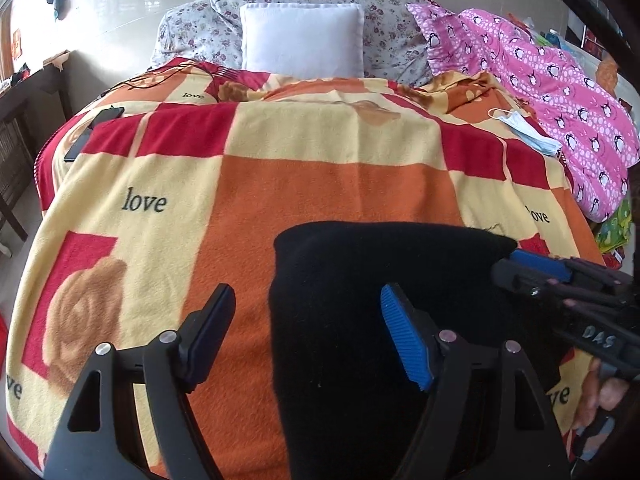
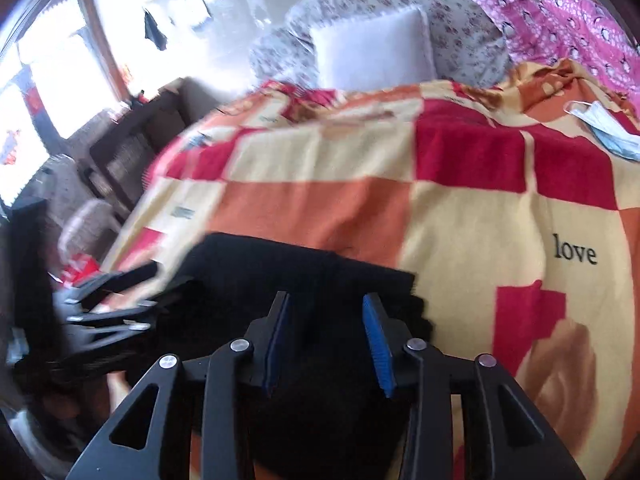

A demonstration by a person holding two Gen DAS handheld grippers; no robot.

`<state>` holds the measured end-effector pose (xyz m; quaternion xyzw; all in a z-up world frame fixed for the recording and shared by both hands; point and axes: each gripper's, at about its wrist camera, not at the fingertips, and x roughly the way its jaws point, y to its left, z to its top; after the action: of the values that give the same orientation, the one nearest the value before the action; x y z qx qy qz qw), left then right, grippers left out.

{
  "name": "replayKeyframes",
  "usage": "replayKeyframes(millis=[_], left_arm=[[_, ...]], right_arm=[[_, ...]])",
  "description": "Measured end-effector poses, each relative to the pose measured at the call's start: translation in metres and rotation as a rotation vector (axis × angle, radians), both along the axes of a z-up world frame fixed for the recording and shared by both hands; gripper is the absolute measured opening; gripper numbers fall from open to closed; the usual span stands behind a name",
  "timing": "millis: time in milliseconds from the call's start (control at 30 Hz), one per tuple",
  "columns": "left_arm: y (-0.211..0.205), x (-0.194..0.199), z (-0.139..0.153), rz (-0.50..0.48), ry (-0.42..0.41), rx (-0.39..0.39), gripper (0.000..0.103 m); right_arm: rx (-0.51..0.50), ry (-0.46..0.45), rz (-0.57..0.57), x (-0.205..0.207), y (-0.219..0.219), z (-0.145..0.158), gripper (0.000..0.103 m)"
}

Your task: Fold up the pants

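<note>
Black pants lie folded into a compact block on the near part of the checked blanket. My left gripper stands wide open over the pants' left edge; one finger is above the blanket, the other above the black cloth, and nothing is pinched. My right gripper hovers over the pants with its blue pads partly apart and no cloth clamped between them. In the left wrist view the right gripper sits at the pants' far right corner. The right wrist view shows the left gripper blurred at the left.
A white pillow and floral bedding sit at the head of the bed. Pink penguin fabric and a blue face mask lie at the right. A dark phone rests near the blanket's left edge. Dark furniture stands beside the bed.
</note>
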<state>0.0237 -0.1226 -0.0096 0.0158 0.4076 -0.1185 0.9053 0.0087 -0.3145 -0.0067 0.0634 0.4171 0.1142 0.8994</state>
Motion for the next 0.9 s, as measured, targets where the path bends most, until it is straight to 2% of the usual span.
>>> replayKeyframes(millis=[133,300,367,433,600,733,900], left_arm=[[-0.004,0.001,-0.003,-0.002,0.001,0.0,0.077],[-0.001,-0.004,0.0,0.0,0.0,-0.004,0.077],[0.0,-0.008,0.002,0.0,0.001,-0.004,0.077],[0.001,-0.013,0.004,0.001,-0.002,-0.008,0.077],[0.006,-0.026,0.006,0.004,-0.004,-0.018,0.077],[0.009,-0.033,-0.001,0.009,0.013,-0.03,0.077],[0.009,-0.038,-0.003,0.014,0.021,-0.045,0.078]], right_arm=[[0.018,-0.005,0.003,0.001,-0.003,-0.003,0.038],[0.007,-0.014,0.019,-0.017,0.0,0.012,0.041],[-0.005,-0.032,0.042,-0.029,0.006,0.02,0.05],[-0.022,-0.038,0.066,-0.041,0.013,0.024,0.052],[-0.101,-0.022,0.075,-0.061,0.023,0.018,0.052],[-0.11,0.0,0.058,-0.07,0.019,0.005,0.059],[-0.102,-0.003,0.048,-0.073,0.017,-0.002,0.061]])
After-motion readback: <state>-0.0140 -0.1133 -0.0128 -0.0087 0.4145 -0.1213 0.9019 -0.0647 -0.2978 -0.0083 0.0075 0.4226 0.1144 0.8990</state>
